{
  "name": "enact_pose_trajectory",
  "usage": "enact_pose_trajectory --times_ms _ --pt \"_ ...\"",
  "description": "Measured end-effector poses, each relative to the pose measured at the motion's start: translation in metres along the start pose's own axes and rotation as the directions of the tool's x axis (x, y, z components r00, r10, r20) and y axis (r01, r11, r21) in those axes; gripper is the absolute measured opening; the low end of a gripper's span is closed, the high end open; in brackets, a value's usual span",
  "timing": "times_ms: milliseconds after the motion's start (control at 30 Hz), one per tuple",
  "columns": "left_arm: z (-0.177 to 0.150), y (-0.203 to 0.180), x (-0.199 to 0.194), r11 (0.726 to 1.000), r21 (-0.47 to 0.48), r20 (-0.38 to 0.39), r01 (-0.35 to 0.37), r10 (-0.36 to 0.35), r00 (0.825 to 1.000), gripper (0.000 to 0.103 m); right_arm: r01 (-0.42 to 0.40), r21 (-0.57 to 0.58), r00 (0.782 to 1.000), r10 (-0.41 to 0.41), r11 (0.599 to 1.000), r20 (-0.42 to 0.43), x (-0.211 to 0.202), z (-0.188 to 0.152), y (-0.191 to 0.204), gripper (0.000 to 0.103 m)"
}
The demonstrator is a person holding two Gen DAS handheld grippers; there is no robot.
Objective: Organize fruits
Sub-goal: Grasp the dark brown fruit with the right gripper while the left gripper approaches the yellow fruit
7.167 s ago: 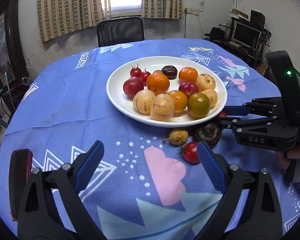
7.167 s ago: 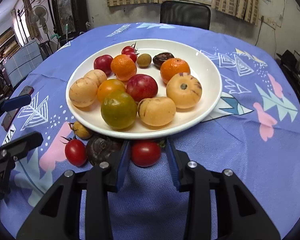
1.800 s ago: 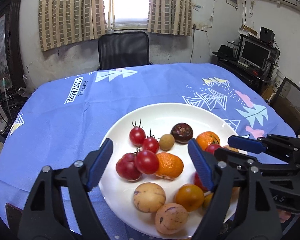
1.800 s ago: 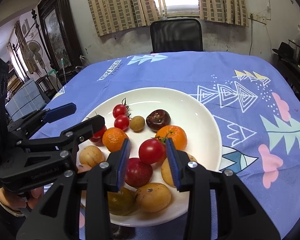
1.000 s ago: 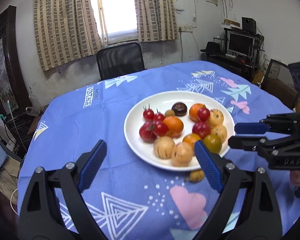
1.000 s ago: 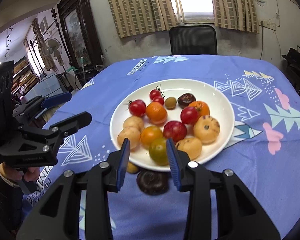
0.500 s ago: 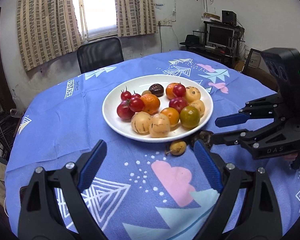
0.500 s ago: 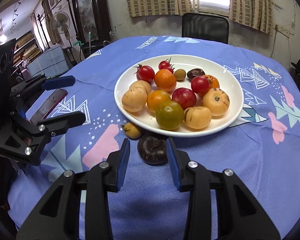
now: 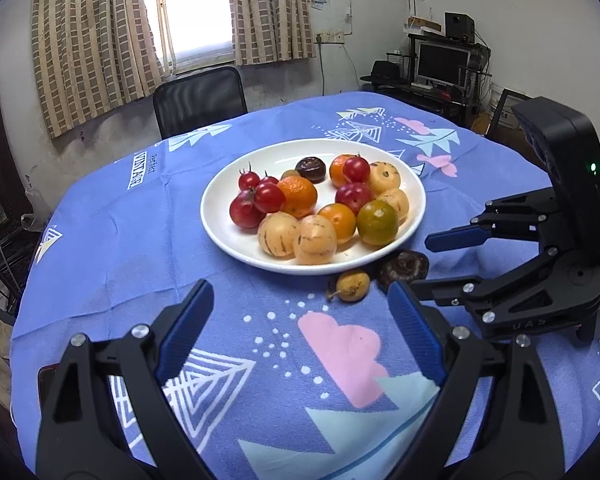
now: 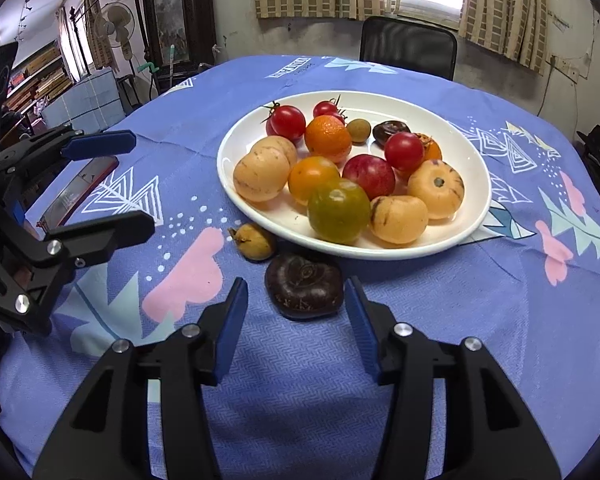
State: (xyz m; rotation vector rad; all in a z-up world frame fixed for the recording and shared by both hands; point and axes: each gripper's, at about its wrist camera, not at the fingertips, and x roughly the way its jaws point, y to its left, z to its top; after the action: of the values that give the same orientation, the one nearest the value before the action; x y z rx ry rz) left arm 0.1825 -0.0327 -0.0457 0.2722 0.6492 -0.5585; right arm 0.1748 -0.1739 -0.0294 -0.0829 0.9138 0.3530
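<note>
A white plate (image 9: 224, 196) (image 10: 470, 152) holds several tomatoes, oranges and pale striped melons. On the blue cloth at its near rim lie a dark purple wrinkled fruit (image 9: 404, 266) (image 10: 304, 286) and a small yellow-brown fruit (image 9: 352, 285) (image 10: 256, 242). My right gripper (image 10: 295, 300) (image 9: 440, 262) is open and low over the cloth, its blue pads on either side of the dark fruit without touching it. Further back, the left gripper (image 9: 300, 320) (image 10: 120, 184) hangs open and empty over the cloth, short of the plate.
A red-edged phone (image 10: 80, 188) (image 9: 46, 376) lies near the table's left edge. A black chair (image 9: 200, 96) (image 10: 408, 46) stands behind the round table. A desk with a monitor (image 9: 444, 64) is at the far right.
The right gripper has dropped and moved in, so the dark fruit now sits between its pads, which stand slightly wider. The left gripper has barely shifted. The fruits have not moved.
</note>
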Motion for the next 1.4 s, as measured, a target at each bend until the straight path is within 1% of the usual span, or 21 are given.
enact_pose_trajectory --times_ms 167,267,467,700,900,1200,1267,1400 --pt "0.001 0.005 0.000 1.000 -0.016 -0.001 -0.016 0.016 1.000 0.092 0.024 -0.026 1.000 -0.024 0.999 -0.017 0.014 0.007 0.005 0.053" --pt "0.002 0.008 -0.002 0.999 -0.022 0.005 -0.027 0.027 1.000 0.094 0.034 -0.034 0.999 -0.035 0.999 -0.029 0.021 0.010 0.006 0.054" --pt "0.003 0.011 -0.004 0.999 -0.029 0.011 -0.038 0.039 0.999 0.098 0.046 -0.028 0.997 -0.047 0.999 -0.054 0.032 0.008 0.004 0.054" --pt "0.004 0.010 -0.005 0.999 -0.029 0.015 -0.045 0.046 0.999 0.100 0.049 -0.014 0.997 -0.050 0.999 -0.066 0.038 0.008 0.002 0.054" --pt "0.004 0.010 -0.006 0.999 -0.031 0.014 -0.043 0.043 0.999 0.101 0.054 -0.009 0.997 -0.055 0.998 -0.061 0.039 0.006 0.002 0.054" --pt "0.003 0.003 -0.004 0.999 -0.023 0.009 -0.044 0.044 0.999 0.101 0.068 0.002 0.996 -0.068 0.998 -0.062 0.037 0.005 0.003 0.049" --pt "0.003 0.001 -0.003 0.999 -0.034 0.006 -0.042 0.043 0.999 0.101 0.074 -0.001 0.995 -0.074 0.997 -0.064 0.036 0.005 0.005 0.048" --pt "0.006 -0.007 0.003 0.997 -0.063 -0.018 -0.035 0.034 0.999 0.101 0.067 0.044 0.996 -0.064 0.997 -0.063 0.028 0.002 -0.002 0.048"
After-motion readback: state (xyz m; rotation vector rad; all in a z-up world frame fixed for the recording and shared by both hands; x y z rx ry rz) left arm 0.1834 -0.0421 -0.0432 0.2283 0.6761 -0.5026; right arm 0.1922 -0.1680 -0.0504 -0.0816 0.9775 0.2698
